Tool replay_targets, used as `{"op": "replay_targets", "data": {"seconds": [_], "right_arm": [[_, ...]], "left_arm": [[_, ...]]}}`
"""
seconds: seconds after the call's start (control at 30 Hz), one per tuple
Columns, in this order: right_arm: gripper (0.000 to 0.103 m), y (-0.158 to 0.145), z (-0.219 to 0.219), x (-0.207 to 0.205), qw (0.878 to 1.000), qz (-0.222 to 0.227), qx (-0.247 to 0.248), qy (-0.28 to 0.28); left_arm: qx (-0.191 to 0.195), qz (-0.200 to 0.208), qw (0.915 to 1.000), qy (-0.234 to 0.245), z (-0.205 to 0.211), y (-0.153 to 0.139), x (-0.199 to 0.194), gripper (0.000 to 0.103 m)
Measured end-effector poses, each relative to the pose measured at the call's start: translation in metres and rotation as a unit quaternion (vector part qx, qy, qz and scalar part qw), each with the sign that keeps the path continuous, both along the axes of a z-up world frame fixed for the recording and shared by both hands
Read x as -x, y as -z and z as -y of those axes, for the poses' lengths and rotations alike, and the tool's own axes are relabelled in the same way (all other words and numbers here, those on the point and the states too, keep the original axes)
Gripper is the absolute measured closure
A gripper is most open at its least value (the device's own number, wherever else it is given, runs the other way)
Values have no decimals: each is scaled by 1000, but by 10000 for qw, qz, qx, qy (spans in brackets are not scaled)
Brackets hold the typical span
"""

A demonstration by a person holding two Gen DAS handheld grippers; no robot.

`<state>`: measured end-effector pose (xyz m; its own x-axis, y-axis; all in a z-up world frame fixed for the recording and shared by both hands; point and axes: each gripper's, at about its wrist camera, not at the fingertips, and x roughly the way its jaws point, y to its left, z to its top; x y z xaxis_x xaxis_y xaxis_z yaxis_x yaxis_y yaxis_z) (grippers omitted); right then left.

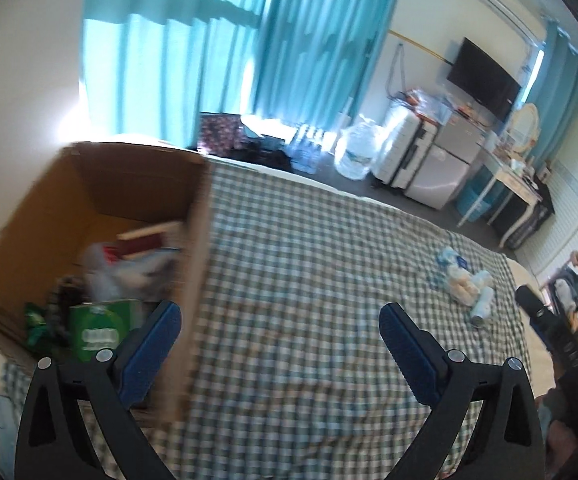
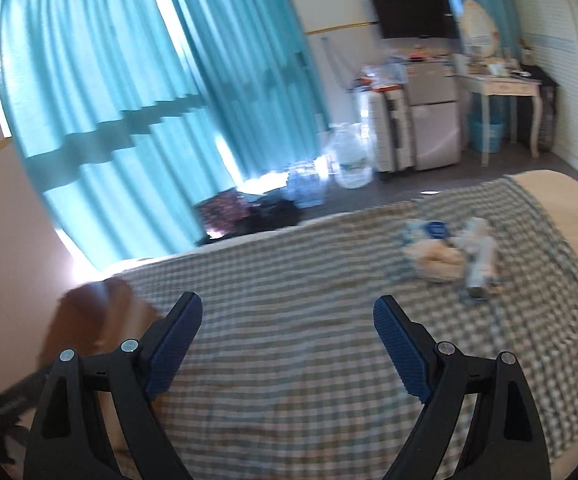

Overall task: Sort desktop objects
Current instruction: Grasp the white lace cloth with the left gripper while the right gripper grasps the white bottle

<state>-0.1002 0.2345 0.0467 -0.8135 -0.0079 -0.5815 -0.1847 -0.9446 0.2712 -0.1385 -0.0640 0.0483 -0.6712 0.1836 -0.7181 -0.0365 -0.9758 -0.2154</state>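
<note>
An open cardboard box (image 1: 137, 184) stands at the left on the checked cloth (image 1: 309, 264). Inside it lie a green packet (image 1: 97, 332), a white plastic bag (image 1: 105, 268) and a red item with wooden sticks (image 1: 145, 240). My left gripper (image 1: 280, 312) is open and empty, its left finger beside the box's near wall. A small pile of loose things lies far right on the cloth: a blue-and-white packet (image 1: 451, 258), a cream soft item (image 1: 463, 288) and a pale tube (image 1: 483, 304). My right gripper (image 2: 288, 306) is open and empty above the cloth, with the same pile (image 2: 449, 252) ahead to its right.
The box's corner (image 2: 93, 316) shows blurred at the left of the right wrist view. Beyond the cloth's far edge are teal curtains (image 1: 229, 48), water bottles (image 1: 353, 148), a small fridge (image 1: 441, 164), a wall television (image 1: 485, 74) and a dressing table (image 2: 501, 88).
</note>
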Motion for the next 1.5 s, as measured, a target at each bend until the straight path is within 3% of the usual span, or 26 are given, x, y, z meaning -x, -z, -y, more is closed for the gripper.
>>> {"op": "replay_targets", "data": {"seconds": [0.23,0.33,0.67,1.0,1.07,1.1,1.13,1.2,1.3,1.5], "right_arm": [[15,66,-108,-12,9939,390,-15,1036],[15,79,-140,-10,9905,455,86,1297],[15,114,-181,37,9946,484,40,921],[17,151,-218,83,9924,585,601,901],[20,158,-219,93,9923,663,629,831],[27,162,-218,97,9919,714,674,800],[41,166,-219,101,9911,805,691,803],[54,173,-218,105,9908,974,589,735],[56,166,-222,95,9909,919,650,732],[56,152,-249,62,9847,931,441,1403]], "left_arm": [[-26,214,9976,654,-119,38,23,1],[38,397,9954,871,-160,58,36,1],[620,724,9852,1426,-272,122,90,1],[1094,690,9817,1398,-319,156,136,1],[1208,724,9801,1401,-322,162,140,1],[1250,734,9793,1411,-324,164,141,1],[1232,732,9795,1418,-325,166,143,1],[1139,747,9807,1401,-326,168,144,1],[964,858,9825,1345,-330,168,145,1],[637,876,9833,1460,-359,163,144,1]]}}
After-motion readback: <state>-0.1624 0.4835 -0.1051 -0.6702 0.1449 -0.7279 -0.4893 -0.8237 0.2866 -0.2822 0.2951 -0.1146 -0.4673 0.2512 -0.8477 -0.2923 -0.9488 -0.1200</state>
